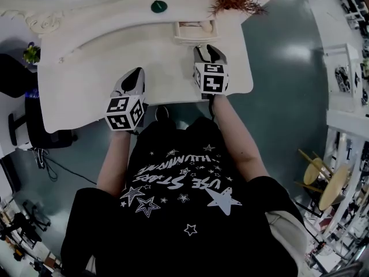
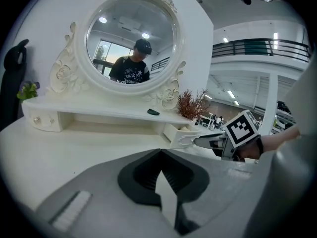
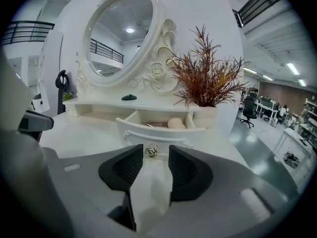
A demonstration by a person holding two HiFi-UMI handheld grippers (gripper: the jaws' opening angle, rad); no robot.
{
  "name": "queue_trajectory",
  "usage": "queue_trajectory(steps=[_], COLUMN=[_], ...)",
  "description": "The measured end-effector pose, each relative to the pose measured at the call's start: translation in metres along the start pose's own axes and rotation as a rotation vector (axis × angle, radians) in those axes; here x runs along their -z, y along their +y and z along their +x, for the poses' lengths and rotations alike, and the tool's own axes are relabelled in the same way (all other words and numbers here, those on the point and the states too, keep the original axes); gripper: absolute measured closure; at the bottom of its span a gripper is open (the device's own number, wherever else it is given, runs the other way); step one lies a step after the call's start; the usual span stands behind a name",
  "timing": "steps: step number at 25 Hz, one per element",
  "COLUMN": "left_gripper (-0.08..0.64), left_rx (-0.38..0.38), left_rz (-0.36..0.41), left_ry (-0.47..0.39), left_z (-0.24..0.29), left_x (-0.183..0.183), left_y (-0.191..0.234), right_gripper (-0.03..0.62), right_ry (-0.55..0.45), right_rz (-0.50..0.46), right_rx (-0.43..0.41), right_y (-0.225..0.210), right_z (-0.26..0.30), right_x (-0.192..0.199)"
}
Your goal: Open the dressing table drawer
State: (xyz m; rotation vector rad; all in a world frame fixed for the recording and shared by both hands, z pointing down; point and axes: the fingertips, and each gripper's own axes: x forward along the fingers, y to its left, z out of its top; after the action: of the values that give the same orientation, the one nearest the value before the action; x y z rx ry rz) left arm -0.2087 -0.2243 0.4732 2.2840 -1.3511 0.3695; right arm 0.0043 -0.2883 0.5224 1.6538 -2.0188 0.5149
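small white carved drawer (image 3: 158, 133) stands pulled out, seemingly done; right gripper (image 3: 155, 157) parted, not gripping its silver knob (image 3: 151, 150); left gripper (image 2: 161, 155) pinched together, empty

The bare tabletop (image 1: 86, 79) lies free from the left gripper (image 1: 136, 74) at the near edge to the low shelf (image 3: 99, 103) at the far side, and the recess under that shelf is open left of the pulled-out drawer (image 3: 158, 135). That drawer juts nearward right of centre, its knob (image 3: 151, 150) showing in the gap between the parted jaws of the right gripper (image 1: 209, 51). At the far right a dried plant (image 3: 205, 81) spreads its twigs wide just beside the drawer, and a pale round thing (image 3: 174, 123) fills part of the drawer's inside.
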Motion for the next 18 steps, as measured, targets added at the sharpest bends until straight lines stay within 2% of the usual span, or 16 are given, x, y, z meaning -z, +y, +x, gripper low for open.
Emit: queue_trajectory(steps=[9, 18], left_gripper=[0.56, 0.56], left_rx=[-0.159, -0.282], left_rz=[-0.026, -0.074], left_ry=[-0.057, -0.072], left_z=[-0.008, -0.022], left_x=[-0.006, 0.03], left_y=[-0.041, -0.107], right_gripper=[0.428, 0.517], right_ry=[-0.034, -0.076], right_rz=[-0.049, -0.109], right_rx=[-0.128, -0.284], right_y=[-0.03, -0.052], right_z=[-0.02, -0.045], right_x=[-0.008, -0.001])
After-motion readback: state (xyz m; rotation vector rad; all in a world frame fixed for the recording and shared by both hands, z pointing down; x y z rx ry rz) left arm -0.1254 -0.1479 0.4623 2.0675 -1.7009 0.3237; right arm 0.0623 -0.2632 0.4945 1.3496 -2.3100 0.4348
